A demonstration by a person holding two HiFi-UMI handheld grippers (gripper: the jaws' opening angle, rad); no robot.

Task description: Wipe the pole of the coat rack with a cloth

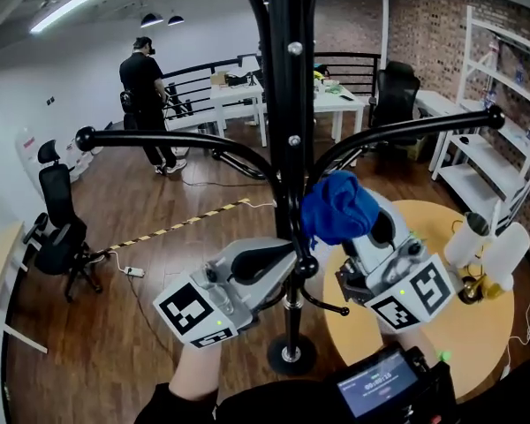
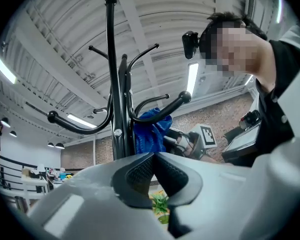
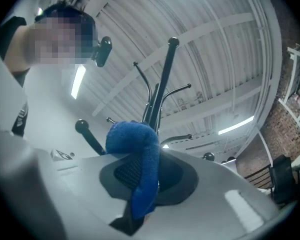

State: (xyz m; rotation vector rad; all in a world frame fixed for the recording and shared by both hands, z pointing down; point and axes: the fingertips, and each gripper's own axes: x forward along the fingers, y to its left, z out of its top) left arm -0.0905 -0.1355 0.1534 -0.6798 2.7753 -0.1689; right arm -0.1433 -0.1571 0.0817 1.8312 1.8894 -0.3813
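Observation:
The black coat rack pole [image 1: 287, 104] rises through the middle of the head view, with curved arms reaching left and right. A blue cloth [image 1: 337, 207] is bunched against the pole's right side, just below where the arms branch off. My right gripper [image 1: 353, 230] is shut on it, and the cloth [image 3: 136, 143] drapes over and between the jaws of that gripper [image 3: 145, 159]. My left gripper [image 1: 290, 258] is low on the pole's left side. Its tips [image 2: 153, 157] meet with nothing between them. Beyond them stand the pole [image 2: 121, 114] and the cloth [image 2: 150, 130].
The rack's round base [image 1: 291, 357] stands on the wooden floor beside a round wooden table [image 1: 442, 325] holding white vases [image 1: 479, 237]. White shelving [image 1: 499, 140] lines the right wall. An office chair [image 1: 57, 228] is at the left, and a person [image 1: 146, 91] stands by white desks at the back.

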